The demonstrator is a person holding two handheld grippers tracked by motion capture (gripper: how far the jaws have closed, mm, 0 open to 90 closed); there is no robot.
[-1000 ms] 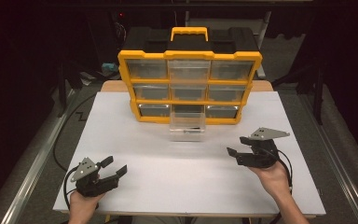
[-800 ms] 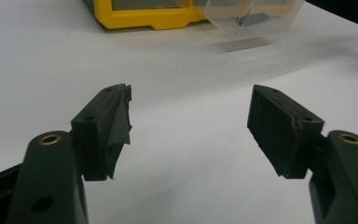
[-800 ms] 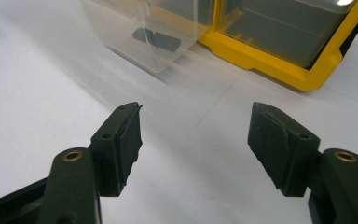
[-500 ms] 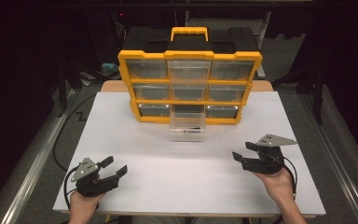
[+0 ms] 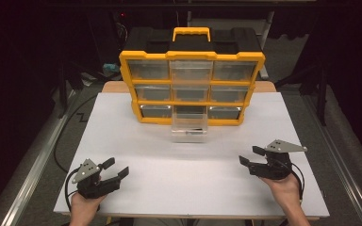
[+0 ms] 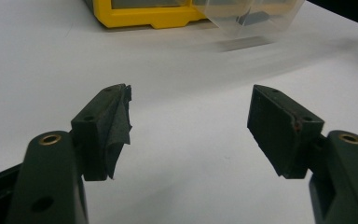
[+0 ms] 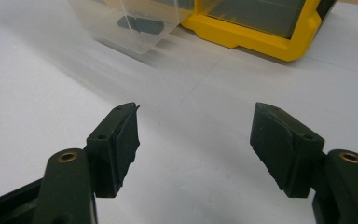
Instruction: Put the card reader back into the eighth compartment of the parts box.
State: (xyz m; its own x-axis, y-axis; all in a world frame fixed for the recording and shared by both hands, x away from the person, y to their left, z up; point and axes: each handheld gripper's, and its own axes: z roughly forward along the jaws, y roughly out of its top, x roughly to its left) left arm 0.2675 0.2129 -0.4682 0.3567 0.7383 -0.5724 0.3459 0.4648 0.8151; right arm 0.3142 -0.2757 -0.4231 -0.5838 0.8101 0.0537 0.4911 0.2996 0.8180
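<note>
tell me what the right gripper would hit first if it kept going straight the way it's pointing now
Probably bare white table first. Beyond that, the right gripper, jaws open and empty, points between the clear drawer and the yellow organizer; which it would reach first is hard to judge.

A white table is carrying a yellow drawer organizer and a clear drawer, apparently holding something dark.

clear drawer | pulled out, bottom middle | small dark item inside
</note>
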